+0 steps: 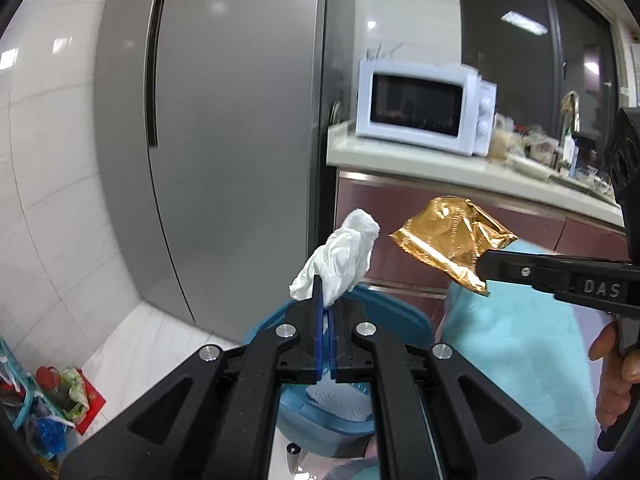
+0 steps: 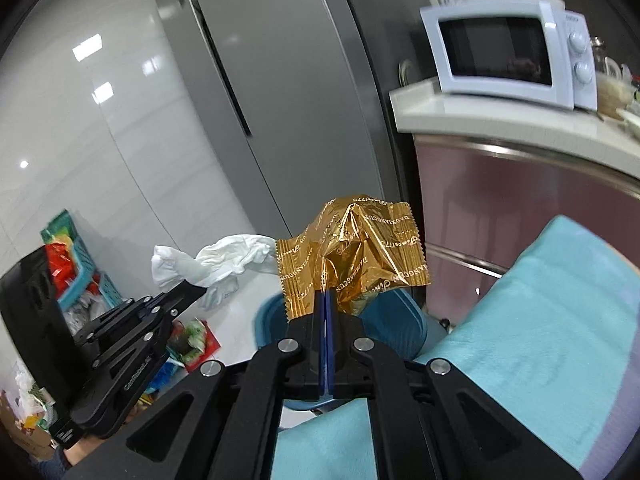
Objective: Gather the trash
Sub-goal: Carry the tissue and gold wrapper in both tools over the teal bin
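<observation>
My left gripper (image 1: 325, 304) is shut on a crumpled white tissue (image 1: 340, 258) and holds it in the air above a blue trash bin (image 1: 396, 316). My right gripper (image 2: 326, 300) is shut on a gold foil wrapper (image 2: 356, 256), also held above the blue bin (image 2: 400, 320). In the left wrist view the right gripper (image 1: 486, 268) comes in from the right with the wrapper (image 1: 452, 236). In the right wrist view the left gripper (image 2: 200, 290) comes in from the left with the tissue (image 2: 216, 264). The two items hang close together, apart.
A teal cloth-covered surface (image 2: 540, 320) lies to the right of the bin. A grey refrigerator (image 1: 224, 140) stands behind. A white microwave (image 1: 424, 108) sits on a counter (image 1: 440, 164) with clutter. Baskets and packages (image 1: 60, 396) crowd the floor at left.
</observation>
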`<state>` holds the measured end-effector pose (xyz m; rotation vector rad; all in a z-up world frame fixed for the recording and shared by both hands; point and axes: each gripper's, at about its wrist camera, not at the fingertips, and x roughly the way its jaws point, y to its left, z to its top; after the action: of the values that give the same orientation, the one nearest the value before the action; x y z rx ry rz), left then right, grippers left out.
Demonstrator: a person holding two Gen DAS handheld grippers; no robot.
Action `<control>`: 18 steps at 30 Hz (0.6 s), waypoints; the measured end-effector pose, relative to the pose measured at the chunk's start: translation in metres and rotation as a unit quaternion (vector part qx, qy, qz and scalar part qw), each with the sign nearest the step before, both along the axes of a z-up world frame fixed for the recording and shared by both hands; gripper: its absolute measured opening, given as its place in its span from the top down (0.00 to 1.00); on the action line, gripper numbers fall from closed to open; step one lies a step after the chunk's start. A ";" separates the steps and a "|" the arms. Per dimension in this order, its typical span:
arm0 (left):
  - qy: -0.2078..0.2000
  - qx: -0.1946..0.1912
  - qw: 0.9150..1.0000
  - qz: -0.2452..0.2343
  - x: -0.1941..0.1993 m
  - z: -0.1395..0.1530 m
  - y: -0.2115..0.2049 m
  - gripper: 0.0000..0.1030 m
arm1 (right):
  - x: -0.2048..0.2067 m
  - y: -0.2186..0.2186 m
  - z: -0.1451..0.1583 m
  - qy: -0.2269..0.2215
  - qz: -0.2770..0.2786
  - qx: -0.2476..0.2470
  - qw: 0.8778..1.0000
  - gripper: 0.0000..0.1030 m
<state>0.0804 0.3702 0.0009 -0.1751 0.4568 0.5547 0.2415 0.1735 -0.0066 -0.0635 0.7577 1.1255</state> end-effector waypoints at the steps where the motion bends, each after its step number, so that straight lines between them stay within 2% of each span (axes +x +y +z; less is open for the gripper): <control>1: 0.009 -0.005 1.000 0.002 0.005 -0.007 0.005 0.98 | 0.004 0.008 -0.008 0.007 0.001 -0.012 1.000 1.00; 9: 0.066 -0.046 0.997 0.008 0.042 -0.059 0.026 0.98 | 0.009 0.053 -0.043 0.015 0.020 -0.091 0.996 1.00; 18: 0.109 -0.065 0.992 0.015 0.069 -0.093 0.035 0.98 | 0.013 0.095 -0.071 0.011 0.040 -0.178 0.983 1.00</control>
<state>0.1490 0.4051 -0.0919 -0.2469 0.7050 0.5770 0.2549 0.2682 -0.0777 -0.3861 0.9762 1.0569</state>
